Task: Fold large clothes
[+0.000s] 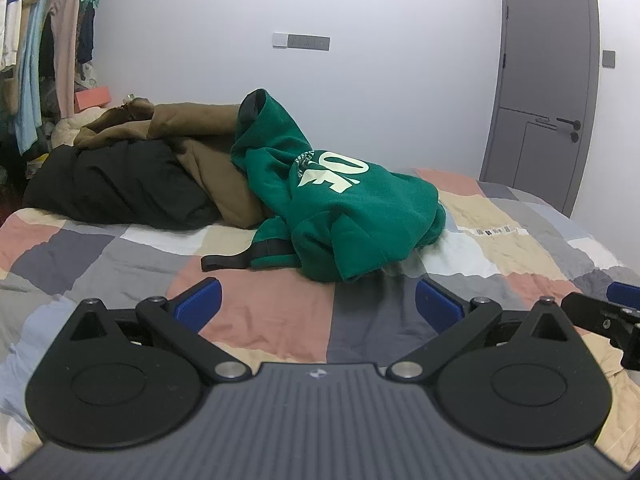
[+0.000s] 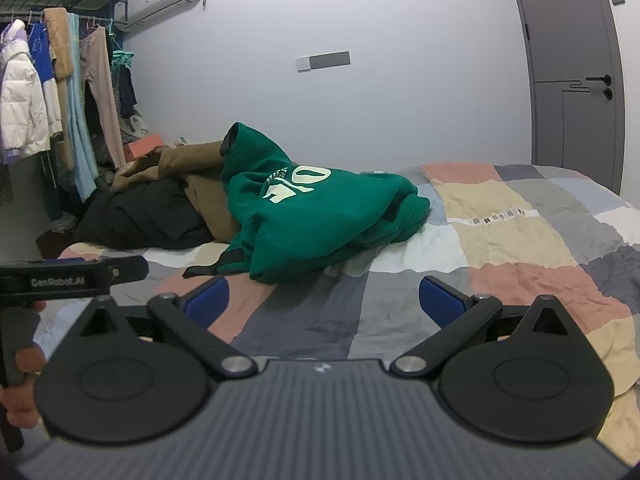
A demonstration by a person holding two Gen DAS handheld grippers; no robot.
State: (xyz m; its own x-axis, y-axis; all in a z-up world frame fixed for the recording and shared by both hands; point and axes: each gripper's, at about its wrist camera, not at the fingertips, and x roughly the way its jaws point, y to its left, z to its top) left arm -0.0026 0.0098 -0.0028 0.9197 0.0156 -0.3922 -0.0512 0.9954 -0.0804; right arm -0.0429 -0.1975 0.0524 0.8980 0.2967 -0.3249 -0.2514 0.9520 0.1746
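1. Left wrist view, far left: clothes rack hung with garments against the wall.
2. Next right: black garment heaped on the patchwork bed cover, a brown garment lying over and beside it.
3. Centre: green sweatshirt crumpled in a mound, pale lettering uppermost, one cuffed sleeve raised against the brown garment, dark hem band trailing onto the cover.
4. Foreground: left gripper with blue fingers spread wide, nothing between them, held low over the cover, short of the sweatshirt and not touching it.
5. Right edge: part of the right gripper's frame visible; grey door beyond.
6. Right wrist view, far left: left gripper body marked "GenRobot.AI", a hand on its grip.
7. Centre: same sweatshirt ahead on the cover, apart from the fingers.
8. Foreground: right gripper likewise spread wide and empty.
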